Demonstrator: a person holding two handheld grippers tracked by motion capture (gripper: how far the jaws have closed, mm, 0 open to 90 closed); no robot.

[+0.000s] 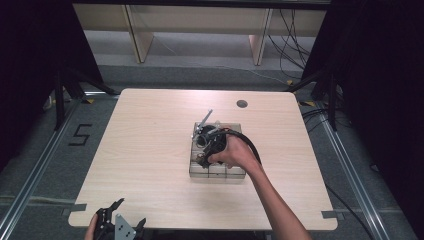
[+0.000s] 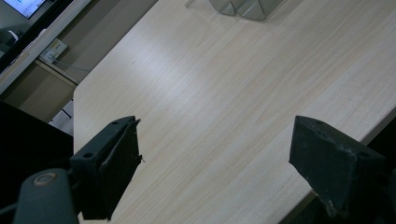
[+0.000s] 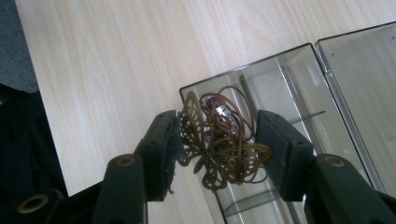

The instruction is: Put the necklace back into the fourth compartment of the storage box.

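Right gripper (image 3: 215,144) jaws clamped on brass filigree ornament (image 3: 219,140) over clear organizer box (image 3: 299,79), left gripper (image 2: 215,163) jaws wide apart, holding nothing, at counter (image 2: 224,93) edge

Even overhead light leaves the table (image 1: 150,150) bright; the room's sides at three and nine o'clock fall black. Close-up jaws look slightly soft.
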